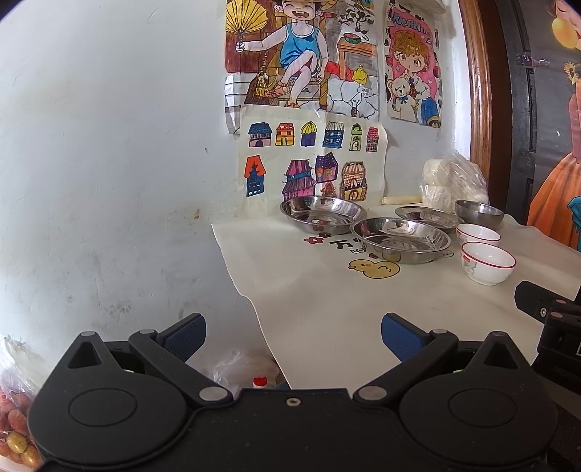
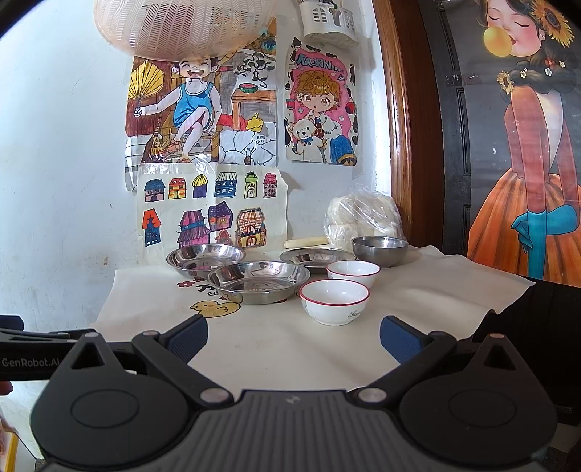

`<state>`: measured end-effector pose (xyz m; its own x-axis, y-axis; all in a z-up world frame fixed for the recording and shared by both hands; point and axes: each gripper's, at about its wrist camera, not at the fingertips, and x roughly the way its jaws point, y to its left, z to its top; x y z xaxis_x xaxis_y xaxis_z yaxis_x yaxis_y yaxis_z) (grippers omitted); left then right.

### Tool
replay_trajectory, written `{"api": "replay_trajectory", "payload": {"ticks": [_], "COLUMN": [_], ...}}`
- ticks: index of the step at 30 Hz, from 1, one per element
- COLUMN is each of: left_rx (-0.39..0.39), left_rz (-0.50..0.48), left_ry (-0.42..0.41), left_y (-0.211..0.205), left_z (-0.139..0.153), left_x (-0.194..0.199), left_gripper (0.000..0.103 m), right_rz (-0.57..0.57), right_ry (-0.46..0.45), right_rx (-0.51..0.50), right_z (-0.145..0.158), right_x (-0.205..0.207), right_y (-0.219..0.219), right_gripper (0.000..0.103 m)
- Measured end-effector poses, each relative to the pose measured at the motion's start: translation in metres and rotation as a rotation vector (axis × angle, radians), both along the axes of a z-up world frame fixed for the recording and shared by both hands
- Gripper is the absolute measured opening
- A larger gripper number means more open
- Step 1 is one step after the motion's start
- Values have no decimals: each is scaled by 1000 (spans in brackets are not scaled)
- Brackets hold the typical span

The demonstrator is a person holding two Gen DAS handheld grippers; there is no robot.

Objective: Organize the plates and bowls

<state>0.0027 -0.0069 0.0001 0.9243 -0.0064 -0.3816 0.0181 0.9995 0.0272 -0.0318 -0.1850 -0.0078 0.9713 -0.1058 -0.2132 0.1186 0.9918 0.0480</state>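
Three shallow steel plates stand on the cloth-covered table: a near one (image 2: 258, 281) (image 1: 401, 239), a back left one (image 2: 205, 258) (image 1: 322, 213) and a back right one (image 2: 316, 257) (image 1: 426, 216). Two white bowls with red rims stand to their right, the near one (image 2: 334, 300) (image 1: 487, 262) and the far one (image 2: 353, 273) (image 1: 477, 234). A small steel bowl (image 2: 379, 250) (image 1: 478, 213) stands behind them. My left gripper (image 1: 293, 336) is open and empty, off the table's left front. My right gripper (image 2: 293, 337) is open and empty above the near cloth, short of the near white bowl.
The table stands against a white wall with children's drawings (image 2: 203, 145). A plastic bag of white buns (image 2: 361, 218) sits at the back right by a wooden door frame (image 2: 406, 145). A plastic basket (image 2: 181, 25) hangs overhead. Bags and a bottle (image 1: 259, 381) lie below the table's left edge.
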Motion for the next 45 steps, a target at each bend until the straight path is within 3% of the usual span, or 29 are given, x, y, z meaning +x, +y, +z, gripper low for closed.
{"api": "replay_trajectory", "payload": {"ticks": [31, 45], "left_rx": [-1, 15], "left_rz": [1, 7], "left_ry": [3, 51], "left_y": [0, -1], "left_z": [0, -10], "left_x": [1, 20], "left_gripper": [102, 102], "right_rz": [1, 3], "right_ry": [1, 20], "right_rx": [1, -4], "right_z": [1, -6], "right_x": [1, 19], "right_y": [3, 3], "right_gripper": [103, 103]}}
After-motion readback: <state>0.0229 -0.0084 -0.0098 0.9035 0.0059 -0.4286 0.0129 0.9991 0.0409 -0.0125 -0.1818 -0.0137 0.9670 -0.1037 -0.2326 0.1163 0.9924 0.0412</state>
